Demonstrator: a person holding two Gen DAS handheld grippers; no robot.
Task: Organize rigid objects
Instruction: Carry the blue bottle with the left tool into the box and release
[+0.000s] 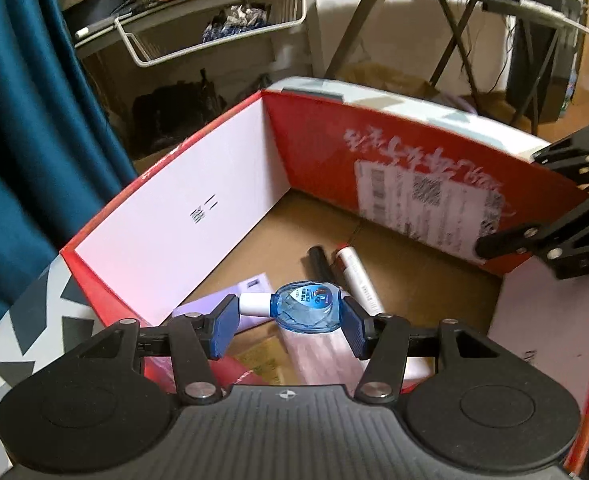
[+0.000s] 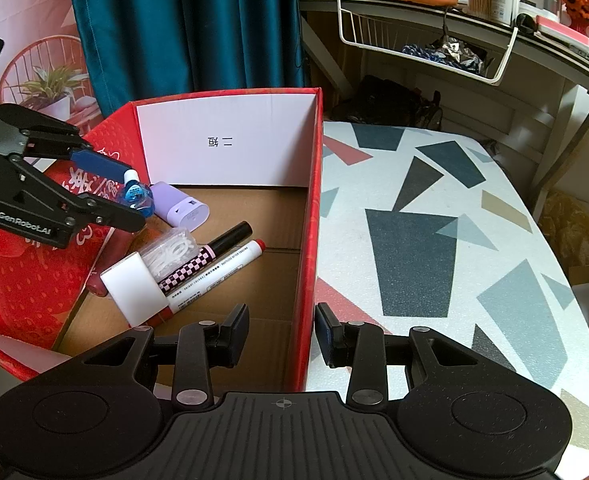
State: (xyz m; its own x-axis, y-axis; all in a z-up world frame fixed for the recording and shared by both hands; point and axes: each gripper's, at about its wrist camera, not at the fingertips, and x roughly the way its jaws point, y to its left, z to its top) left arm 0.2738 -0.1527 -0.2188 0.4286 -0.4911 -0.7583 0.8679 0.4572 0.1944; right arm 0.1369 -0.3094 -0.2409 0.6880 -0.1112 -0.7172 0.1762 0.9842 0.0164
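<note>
**A:** What do you have on the far left?

**B:** From my right wrist camera, the left gripper reaches in over the red box, clenched on a small blue bottle with a white cap. The bottle hangs above the box floor, just beside a lilac case lying near the white back flap.

**A:** And the left camera agrees?

**B:** Yes — there the bottle lies crosswise between the blue pads, cap against one pad and base against the other. Under it I see the lilac case, a black-capped pen and a white marker on the cardboard floor.

**A:** Move right. What else is in the box?

**B:** A white block, a clear packet of white pieces, a pen with a checked barrel and the marker with its red cap, all bunched together toward the left half. The right half of the floor is bare cardboard.

**A:** Your right gripper?

**B:** The right gripper straddles the box's right wall — one finger inside, one outside. I cannot tell whether the pads press the wall. Right of that is the patterned table.
</note>
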